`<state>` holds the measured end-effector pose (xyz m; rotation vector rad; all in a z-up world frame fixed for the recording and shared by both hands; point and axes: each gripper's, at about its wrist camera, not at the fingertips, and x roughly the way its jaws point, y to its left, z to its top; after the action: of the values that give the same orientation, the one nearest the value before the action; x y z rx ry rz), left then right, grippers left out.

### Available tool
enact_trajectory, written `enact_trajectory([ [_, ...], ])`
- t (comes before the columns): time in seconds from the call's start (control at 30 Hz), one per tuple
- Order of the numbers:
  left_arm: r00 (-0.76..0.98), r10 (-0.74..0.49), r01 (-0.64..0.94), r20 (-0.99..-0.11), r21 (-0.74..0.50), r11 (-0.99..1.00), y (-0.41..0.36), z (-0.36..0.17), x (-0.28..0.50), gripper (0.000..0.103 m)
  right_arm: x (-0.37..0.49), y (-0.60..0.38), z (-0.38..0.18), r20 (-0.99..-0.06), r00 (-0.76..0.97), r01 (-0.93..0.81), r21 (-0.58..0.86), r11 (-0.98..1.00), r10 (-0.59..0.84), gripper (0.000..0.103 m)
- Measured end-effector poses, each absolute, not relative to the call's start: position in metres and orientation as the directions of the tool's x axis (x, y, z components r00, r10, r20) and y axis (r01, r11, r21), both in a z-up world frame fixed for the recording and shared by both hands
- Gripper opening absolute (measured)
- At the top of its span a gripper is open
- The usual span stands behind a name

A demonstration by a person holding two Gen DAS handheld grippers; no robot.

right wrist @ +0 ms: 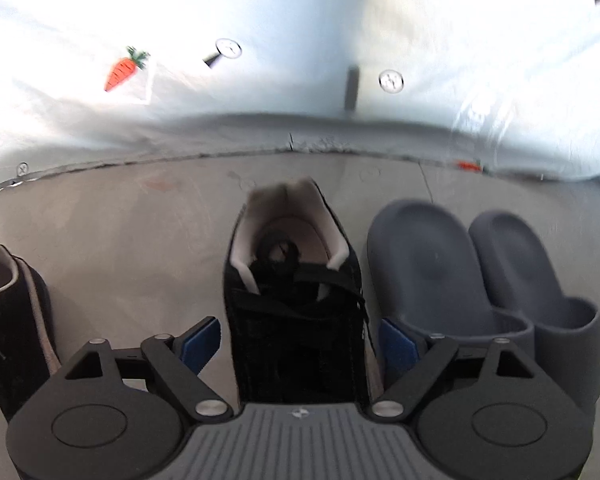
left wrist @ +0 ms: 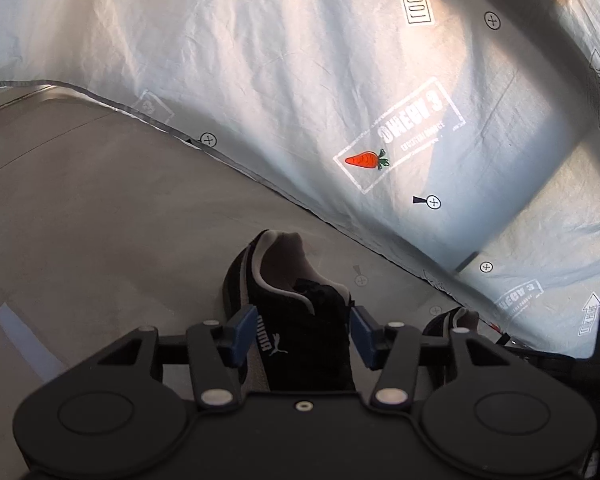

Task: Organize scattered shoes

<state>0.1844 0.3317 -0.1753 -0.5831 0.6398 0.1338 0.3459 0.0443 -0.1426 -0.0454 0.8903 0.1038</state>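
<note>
On the grey floor (right wrist: 120, 240), close to the hem of a white printed sheet (left wrist: 300, 80), stand two black suede sneakers. One black sneaker (right wrist: 296, 300) sits heel away from the camera between the jaws of the right gripper (right wrist: 300, 344); the blue pads stand wide, with floor showing on the left side, so nothing is gripped. Just to its right lies a pair of dark grey slides (right wrist: 480, 272), side by side and touching each other. The other black sneaker (left wrist: 296, 320), with a pale side stripe and a grey lining, sits between the pads of the left gripper (left wrist: 304, 336); these stand narrower, close along its flanks, but I cannot tell whether they press on it.

Each sneaker looks light, with a soft suede upper that will give under pressure and a stiffer sole. The padded collar would collapse, so the sounder hold seems to be across the midfoot, low near the sole, clear of the loose laces. The suede should offer good friction. The slides look rubbery, light and slightly springy.
</note>
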Motion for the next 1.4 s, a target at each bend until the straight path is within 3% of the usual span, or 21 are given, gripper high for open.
enact_trajectory([
  [0.17,0.795,0.026,-0.377,-0.606,-0.461,0.803,0.358,-0.176,0.171,0.052,0.321,0.123,-0.144,-0.743,0.504,-0.572,0.096,0.815,0.441,0.098],
  [0.27,0.800,0.064,-0.401,-0.597,-0.453,0.796,0.369,-0.172,0.158,0.053,0.312,0.179,-0.168,-0.771,0.477,-0.671,-0.008,0.742,0.423,0.098],
  [0.37,0.798,0.076,-0.426,-0.598,-0.470,0.773,0.379,-0.175,0.147,0.053,0.319,0.213,-0.193,-0.812,0.403,-0.700,0.022,0.713,0.421,0.096],
  [0.53,0.795,0.089,-0.452,-0.600,-0.487,0.747,0.382,-0.181,0.140,0.053,0.325,0.212,-0.201,-0.801,0.459,-0.567,0.068,0.821,0.384,0.078],
  [0.7,0.809,0.062,-0.420,-0.585,-0.500,0.757,0.377,-0.179,0.147,0.053,0.331,0.163,-0.201,-0.809,0.558,-0.273,0.032,0.961,0.186,0.078],
  [0.9,0.821,0.006,-0.367,-0.571,-0.519,0.772,0.363,-0.175,0.162,0.053,0.347,0.115,-0.199,-0.843,0.529,-0.110,0.044,0.993,0.096,0.077],
  [1.4,0.834,-0.029,-0.309,-0.551,-0.510,0.803,0.349,-0.162,0.167,0.053,0.345,0.092,-0.201,-0.847,0.520,-0.156,0.040,0.987,0.116,0.077],
])
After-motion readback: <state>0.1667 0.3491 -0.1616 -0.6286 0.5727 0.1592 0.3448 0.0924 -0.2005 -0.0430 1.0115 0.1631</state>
